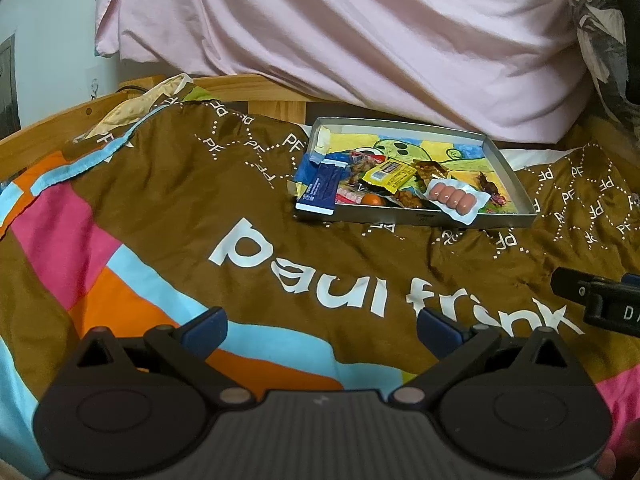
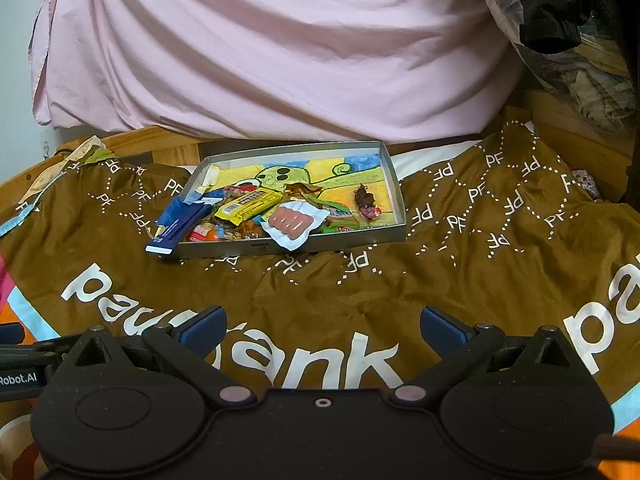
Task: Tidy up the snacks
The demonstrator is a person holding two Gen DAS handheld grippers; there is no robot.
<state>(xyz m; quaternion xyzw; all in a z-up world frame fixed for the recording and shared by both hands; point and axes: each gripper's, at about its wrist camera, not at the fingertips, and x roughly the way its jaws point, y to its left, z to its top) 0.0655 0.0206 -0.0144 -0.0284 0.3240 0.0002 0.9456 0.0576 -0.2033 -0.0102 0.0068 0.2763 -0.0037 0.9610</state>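
A shallow grey tray [image 1: 516, 178] [image 2: 394, 184] with a coloured drawing on its floor lies on the brown bedspread, well ahead of both grippers. Snacks are heaped in its near left part: a dark blue packet [image 1: 322, 191] [image 2: 178, 226] hanging over the left corner, a yellow bar [image 1: 390, 176] [image 2: 248, 207], a clear pack of pink sausages [image 1: 454, 199] [image 2: 291, 221] overlapping the front rim, and a small dark sweet [image 1: 489, 185] [image 2: 364, 198] lying apart at the right. My left gripper [image 1: 322, 330] is open and holds nothing. My right gripper [image 2: 323, 328] is open too, with nothing between its fingers.
The brown bedspread [image 1: 200, 184] [image 2: 500, 240] with white lettering and coloured patches covers the bed. A big pink pillow [image 1: 340, 32] [image 2: 260, 48] rises behind the tray. A wooden bed frame [image 1: 48, 128] [image 2: 160, 140] runs along the back left. The other gripper [image 1: 600, 300] shows at the right edge.
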